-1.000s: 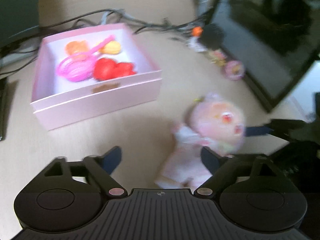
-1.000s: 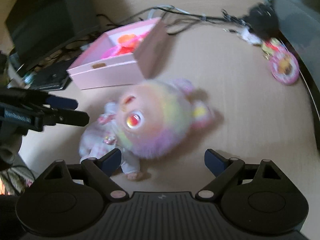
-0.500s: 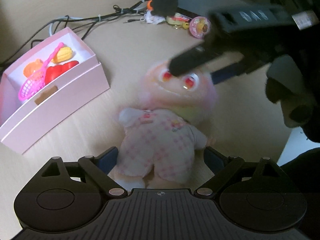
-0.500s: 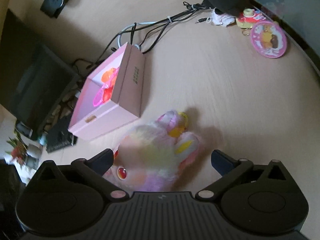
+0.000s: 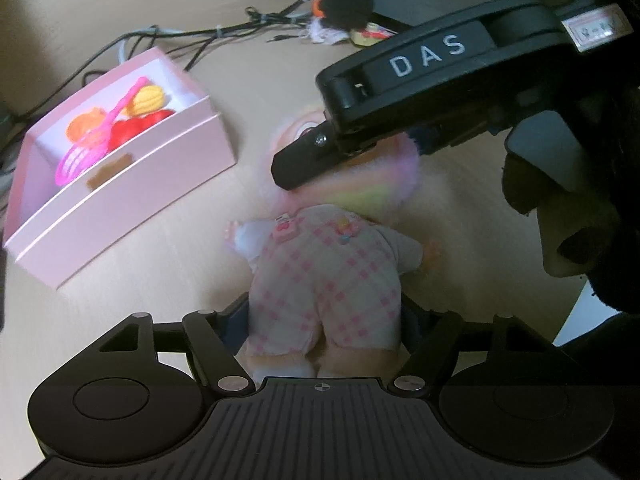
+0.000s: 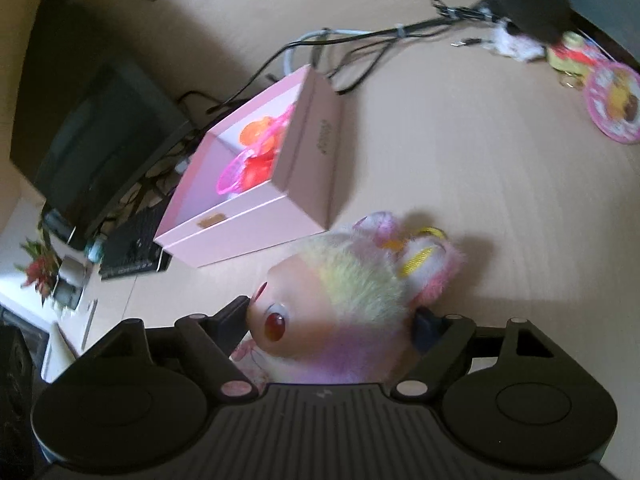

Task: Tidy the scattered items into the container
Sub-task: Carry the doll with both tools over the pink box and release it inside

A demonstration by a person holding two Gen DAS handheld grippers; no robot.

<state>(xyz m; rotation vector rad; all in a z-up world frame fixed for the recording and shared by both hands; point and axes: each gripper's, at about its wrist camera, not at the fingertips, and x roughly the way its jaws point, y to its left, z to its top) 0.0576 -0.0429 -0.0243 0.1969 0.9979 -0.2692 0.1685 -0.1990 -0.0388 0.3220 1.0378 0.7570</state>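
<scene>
Your left tongs (image 5: 324,316) point steeply down at the worktop (image 5: 168,280), set astride the doll (image 5: 324,272) at its hips. The jaws are closing, one on each flank of the checked pink romper; the fingers are mostly hidden behind the cloth, and the romper fills the gap between them, so I read the pads as pressing on it.

Your right tongs (image 6: 332,320) come in at a shallower downward angle from the doll's head end. Seen from the left wrist view, that tool (image 5: 400,92) crosses above the doll's head, with your gloved hand (image 5: 568,216) behind it at the right edge. These jaws are also closing. The left finger (image 6: 236,316) touches the doll's face beside the red eye, and the right finger sits against the fur at the back of the head, so the head is clamped between them.

The doll lies on the worktop, face up, just beside the pink box (image 5: 132,200) and outside it. The box holds a pink net scoop (image 5: 86,152) and orange, yellow and red toy pieces. A round pink disc (image 6: 612,108) lies well apart near the cables (image 6: 360,40).
</scene>
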